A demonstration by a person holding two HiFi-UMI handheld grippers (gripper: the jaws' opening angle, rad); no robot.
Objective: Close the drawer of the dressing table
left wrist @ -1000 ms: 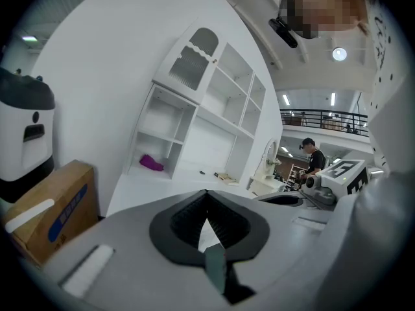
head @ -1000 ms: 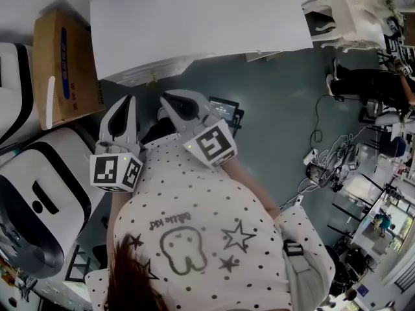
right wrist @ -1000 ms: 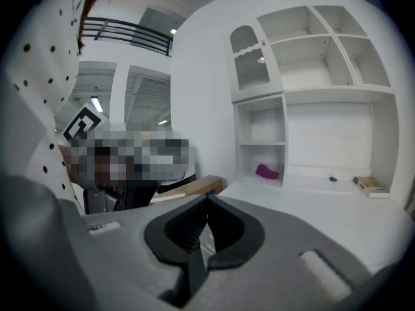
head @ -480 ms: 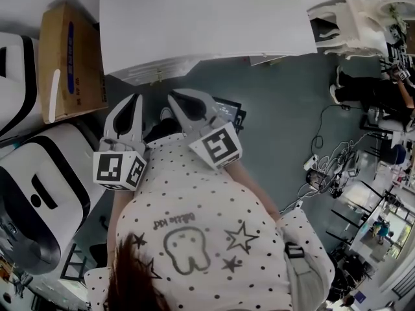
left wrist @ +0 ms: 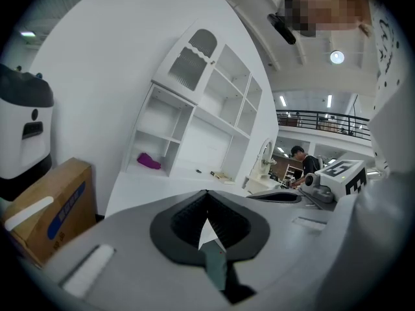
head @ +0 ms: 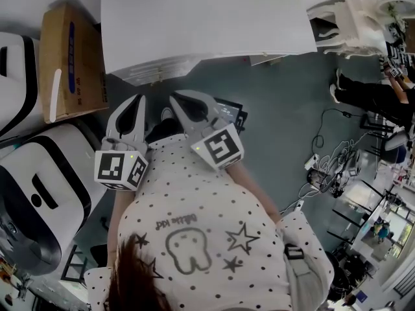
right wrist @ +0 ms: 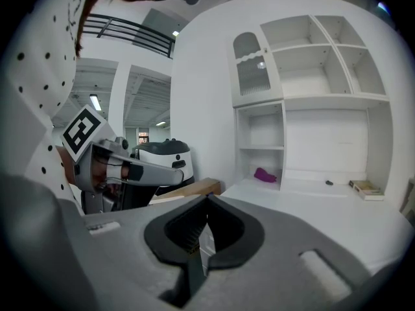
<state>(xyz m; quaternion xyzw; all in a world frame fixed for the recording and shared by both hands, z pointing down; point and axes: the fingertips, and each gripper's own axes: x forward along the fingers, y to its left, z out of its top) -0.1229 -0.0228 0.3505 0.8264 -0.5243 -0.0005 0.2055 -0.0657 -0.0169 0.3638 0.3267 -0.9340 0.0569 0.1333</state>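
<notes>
Facing the white dressing table [head: 207, 18] with both grippers drawn in close to a dotted shirt [head: 194, 238]. Holding the left gripper [head: 135, 100] clenched on nothing, jaws tip to tip; likewise the right gripper [head: 175, 97], shut and empty, just beside it. Seeing the drawer [head: 152, 71] seemingly jutting a little from under the table's near edge, ahead of both gripper tips, nearer the left one, touched by neither. Finding open shelf compartments above the tabletop: a purple thing [right wrist: 264, 174] lying in the lower left compartment, with a small dark thing [right wrist: 329, 182] and a flat book-like thing [right wrist: 366, 186] lying on the table below the wide middle bay. Noting a closed cardboard box [head: 68, 63] on the floor left of the table, contents hidden, and a white-and-black machine [head: 39, 199] near it.
</notes>
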